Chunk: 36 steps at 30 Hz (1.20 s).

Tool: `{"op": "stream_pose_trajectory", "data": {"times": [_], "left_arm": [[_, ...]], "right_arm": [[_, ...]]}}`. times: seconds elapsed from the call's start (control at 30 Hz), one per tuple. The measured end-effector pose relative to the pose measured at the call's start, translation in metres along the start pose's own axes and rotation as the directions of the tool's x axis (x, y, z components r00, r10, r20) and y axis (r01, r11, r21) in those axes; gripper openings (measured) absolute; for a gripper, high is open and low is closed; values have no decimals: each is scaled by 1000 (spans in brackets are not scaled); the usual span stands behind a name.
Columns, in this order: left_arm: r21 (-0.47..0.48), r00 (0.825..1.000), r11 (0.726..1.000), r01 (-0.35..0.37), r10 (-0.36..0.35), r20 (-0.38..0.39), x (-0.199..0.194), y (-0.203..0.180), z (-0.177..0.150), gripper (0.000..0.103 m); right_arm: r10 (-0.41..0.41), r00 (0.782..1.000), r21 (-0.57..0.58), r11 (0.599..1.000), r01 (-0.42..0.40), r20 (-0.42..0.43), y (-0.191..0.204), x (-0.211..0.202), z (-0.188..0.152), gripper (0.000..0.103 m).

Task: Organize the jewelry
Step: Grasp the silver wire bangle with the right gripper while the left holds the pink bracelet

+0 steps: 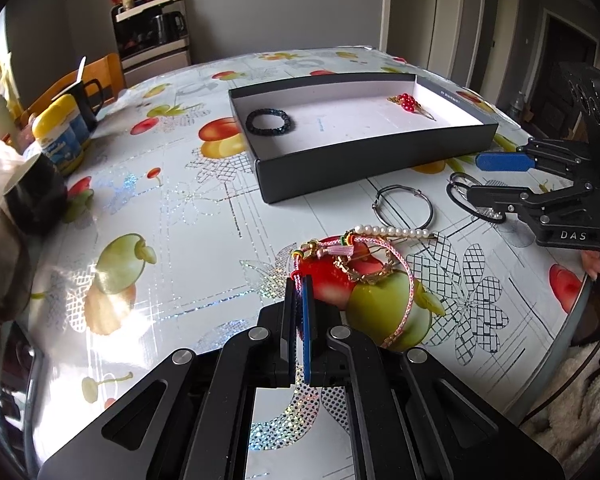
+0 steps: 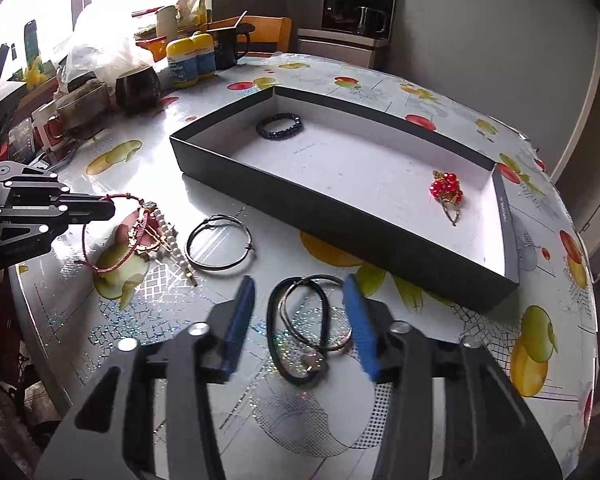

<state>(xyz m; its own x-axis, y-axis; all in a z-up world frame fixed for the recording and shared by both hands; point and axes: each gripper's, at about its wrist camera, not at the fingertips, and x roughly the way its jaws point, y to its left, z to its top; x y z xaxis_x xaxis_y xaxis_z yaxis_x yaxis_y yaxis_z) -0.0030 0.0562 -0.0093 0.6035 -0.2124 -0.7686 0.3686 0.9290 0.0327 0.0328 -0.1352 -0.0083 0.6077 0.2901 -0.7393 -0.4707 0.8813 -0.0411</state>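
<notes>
A black box (image 1: 376, 160) (image 2: 340, 220) with a white floor holds a dark bead bracelet (image 1: 269, 121) (image 2: 279, 125) and a red bead ornament (image 1: 407, 101) (image 2: 446, 188). My left gripper (image 1: 299, 280) (image 2: 110, 204) is shut on a pink cord bracelet (image 1: 404, 300) (image 2: 112, 266), which still trails over a gold chain (image 1: 366, 270) and a pearl hairpin (image 1: 396, 232) (image 2: 172, 240). My right gripper (image 2: 300, 292) (image 1: 466, 176) is open around a black cord loop with a silver ring (image 2: 300, 320). A thin bangle (image 1: 403, 206) (image 2: 219, 242) lies between them.
Yellow-lidded jars (image 1: 58, 136) (image 2: 190, 60), a dark mug (image 1: 88, 98), bowls (image 2: 136, 84) and clutter crowd the table's left side. A chair (image 2: 266, 34) and a coffee machine on a cabinet (image 1: 152, 28) stand behind. The table edge (image 1: 580, 304) is near.
</notes>
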Motion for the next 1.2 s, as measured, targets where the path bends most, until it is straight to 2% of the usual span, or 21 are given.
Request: {"op": "stream_pose_trajectory", "data": {"times": [0.13,0.5,0.63,0.73,0.97,1.2], "left_arm": [[0,1000,1000,1,-1,-2,0,0,-1,2],[1,1000,1000,0,0,-6,1,0,-1,2],[1,1000,1000,0,0,-7,1,0,-1,2],[1,1000,1000,0,0,-8,1,0,-1,2],[0,1000,1000,0,0,-6,1,1,-1,2],[1,1000,1000,-9,9,21,-8,2,3,2]], "right_arm": [[-3,999,27,1000,4,-33,-7,7,-3,53],[9,998,58,998,-6,-61,-15,13,-5,53],[21,998,67,998,-18,-57,-16,14,-6,53],[27,998,58,998,-24,-55,-15,14,-5,46],[23,998,62,998,-20,-50,-15,13,-5,46],[8,1000,61,998,-8,-10,-17,0,-2,46]]}}
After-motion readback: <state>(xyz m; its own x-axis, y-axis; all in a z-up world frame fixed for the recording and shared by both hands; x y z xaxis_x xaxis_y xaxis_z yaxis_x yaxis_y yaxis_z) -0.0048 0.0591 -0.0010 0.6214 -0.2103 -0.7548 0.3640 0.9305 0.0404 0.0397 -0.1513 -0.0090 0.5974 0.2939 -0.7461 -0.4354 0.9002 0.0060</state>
